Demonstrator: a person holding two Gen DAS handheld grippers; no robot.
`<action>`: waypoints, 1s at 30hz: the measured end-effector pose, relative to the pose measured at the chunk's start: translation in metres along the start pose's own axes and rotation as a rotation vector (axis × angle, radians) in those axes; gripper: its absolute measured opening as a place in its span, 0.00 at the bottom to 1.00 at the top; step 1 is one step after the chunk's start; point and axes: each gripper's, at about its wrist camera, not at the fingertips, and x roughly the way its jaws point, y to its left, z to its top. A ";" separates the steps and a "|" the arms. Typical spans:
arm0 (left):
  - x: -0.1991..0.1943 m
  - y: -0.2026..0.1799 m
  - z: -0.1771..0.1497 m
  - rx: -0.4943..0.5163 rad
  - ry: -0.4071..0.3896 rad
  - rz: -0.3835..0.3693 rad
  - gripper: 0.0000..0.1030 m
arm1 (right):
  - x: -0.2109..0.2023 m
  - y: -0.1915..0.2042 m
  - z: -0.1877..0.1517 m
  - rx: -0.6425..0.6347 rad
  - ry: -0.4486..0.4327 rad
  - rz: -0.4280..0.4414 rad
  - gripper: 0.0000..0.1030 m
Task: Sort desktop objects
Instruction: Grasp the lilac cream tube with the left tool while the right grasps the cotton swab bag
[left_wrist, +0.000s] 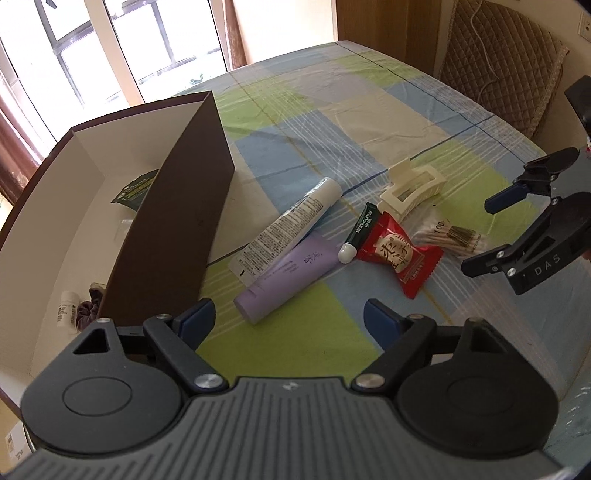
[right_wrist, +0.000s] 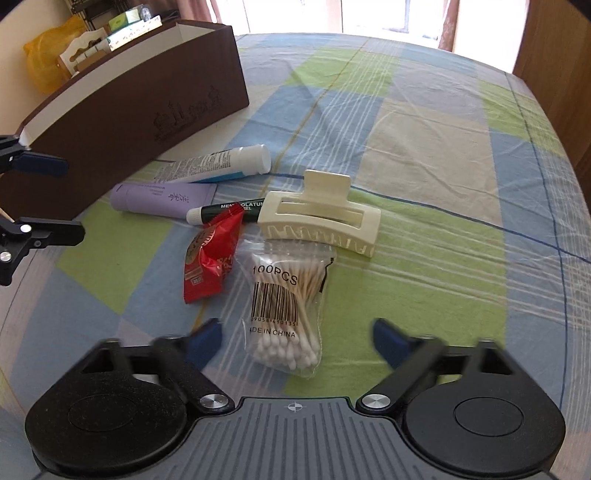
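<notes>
A brown box (left_wrist: 177, 206) with a white inside stands at the table's left; a small white bottle (left_wrist: 65, 308), a purple scrunchie (left_wrist: 86, 308) and a dark packet (left_wrist: 138, 188) lie in it. Beside it lie a white tube (left_wrist: 288, 225), a purple tube (left_wrist: 284, 277), a green lip-balm tube (left_wrist: 358, 230), a red snack packet (left_wrist: 400, 253), a cream hair claw (left_wrist: 410, 192) and a bag of cotton swabs (right_wrist: 286, 310). My left gripper (left_wrist: 288, 317) hangs open just short of the purple tube. My right gripper (right_wrist: 295, 338) stands open astride the swab bag's near end.
A checked cloth (right_wrist: 424, 129) covers the table. A quilted chair back (left_wrist: 498, 59) stands beyond the far right edge in the left wrist view. Windows (left_wrist: 74, 48) lie behind the box. A yellow bag (right_wrist: 51, 51) and shelf clutter sit behind the box in the right wrist view.
</notes>
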 end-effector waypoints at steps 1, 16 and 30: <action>0.004 0.001 0.001 0.013 0.006 -0.002 0.80 | 0.003 -0.001 0.000 0.001 0.005 0.006 0.63; 0.074 -0.007 0.022 0.185 0.090 -0.047 0.58 | 0.005 -0.012 -0.001 -0.031 -0.026 -0.033 0.29; 0.054 -0.005 -0.014 0.083 0.213 -0.164 0.26 | -0.003 -0.015 -0.010 -0.040 -0.019 -0.045 0.29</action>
